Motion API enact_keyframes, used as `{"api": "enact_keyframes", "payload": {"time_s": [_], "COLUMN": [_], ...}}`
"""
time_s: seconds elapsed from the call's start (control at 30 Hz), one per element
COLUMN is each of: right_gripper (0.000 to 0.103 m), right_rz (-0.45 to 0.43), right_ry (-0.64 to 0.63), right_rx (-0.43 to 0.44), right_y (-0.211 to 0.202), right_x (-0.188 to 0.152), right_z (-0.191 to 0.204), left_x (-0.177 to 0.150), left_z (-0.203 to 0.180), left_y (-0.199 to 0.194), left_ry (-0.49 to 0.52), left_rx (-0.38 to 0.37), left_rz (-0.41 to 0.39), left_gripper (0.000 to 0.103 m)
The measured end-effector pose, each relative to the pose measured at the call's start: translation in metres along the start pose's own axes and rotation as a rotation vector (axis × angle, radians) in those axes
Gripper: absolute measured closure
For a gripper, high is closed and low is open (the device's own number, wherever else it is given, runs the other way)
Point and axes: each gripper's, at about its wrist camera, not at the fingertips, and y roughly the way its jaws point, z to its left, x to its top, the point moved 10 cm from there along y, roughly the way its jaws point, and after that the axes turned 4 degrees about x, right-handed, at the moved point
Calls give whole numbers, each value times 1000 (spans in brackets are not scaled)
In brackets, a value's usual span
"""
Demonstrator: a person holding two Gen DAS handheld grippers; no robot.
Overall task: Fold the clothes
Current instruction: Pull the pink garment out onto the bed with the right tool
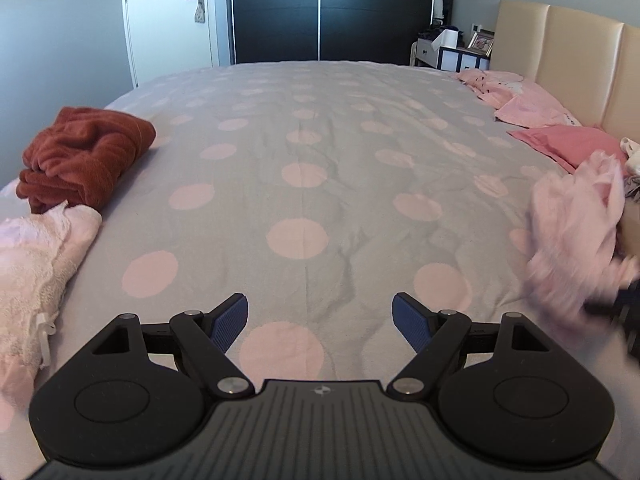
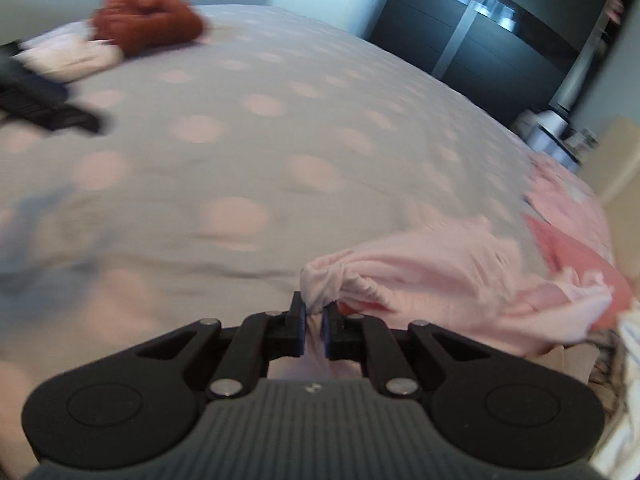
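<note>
My right gripper [image 2: 314,314] is shut on a bunched corner of a pale pink garment [image 2: 440,276], which trails to the right over the grey bedspread with pink dots [image 2: 240,128]. That same pink garment [image 1: 576,224] shows blurred at the right edge of the left wrist view, with the dark right gripper [image 1: 624,304] under it. My left gripper [image 1: 320,312] hovers low over the bedspread [image 1: 320,140], open wide, nothing between its blue pads [image 1: 228,320]. The left gripper [image 2: 44,108] shows as a dark blur at the left of the right wrist view.
A rust-red folded towel [image 1: 84,156] and a fluffy pale pink item [image 1: 36,268] lie at the bed's left edge. Pink pillows [image 1: 560,140] and loose clothes sit by the beige headboard [image 1: 576,60]. A dark wardrobe [image 1: 332,16], door and nightstand [image 1: 452,52] stand beyond the bed.
</note>
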Motion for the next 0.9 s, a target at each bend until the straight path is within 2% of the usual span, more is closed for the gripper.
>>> {"api": "enact_keyframes", "payload": {"time_s": [0.13, 0.3, 0.37, 0.4, 0.43, 0.53, 0.63, 0.73, 0.9], "right_gripper": [93, 93, 92, 85, 82, 60, 58, 51, 40], "right_rz": [-67, -114, -100, -89, -83, -73, -58, -41, 56], "right_ry": [-27, -81, -105, -116, -114, -85, -102, -90, -50], "right_rx": [149, 356, 368, 365, 364, 364, 315, 257, 129], "right_y": [-16, -51, -57, -58, -59, -63, -68, -74, -70], "right_x": [17, 22, 17, 14, 12, 5, 0, -8, -43], "right_z": [100, 191, 207, 213, 214, 206, 192, 165, 104], "left_x": [4, -6, -13, -20, -26, -43, -51, -59, -72], "left_z": [8, 21, 24, 25, 26, 26, 12, -3, -29], "left_y": [-21, -40, -44, -46, -48, -48, -47, -46, -46], "left_ry": [15, 57, 77, 81, 79, 56, 61, 69, 130], "left_rx": [1, -6, -17, -26, -39, -82, -134, -188, -241], "left_rz": [-16, -5, 9, 21, 33, 74, 96, 116, 133], "left_gripper": [24, 24, 24, 24, 24, 24, 24, 24, 24]}}
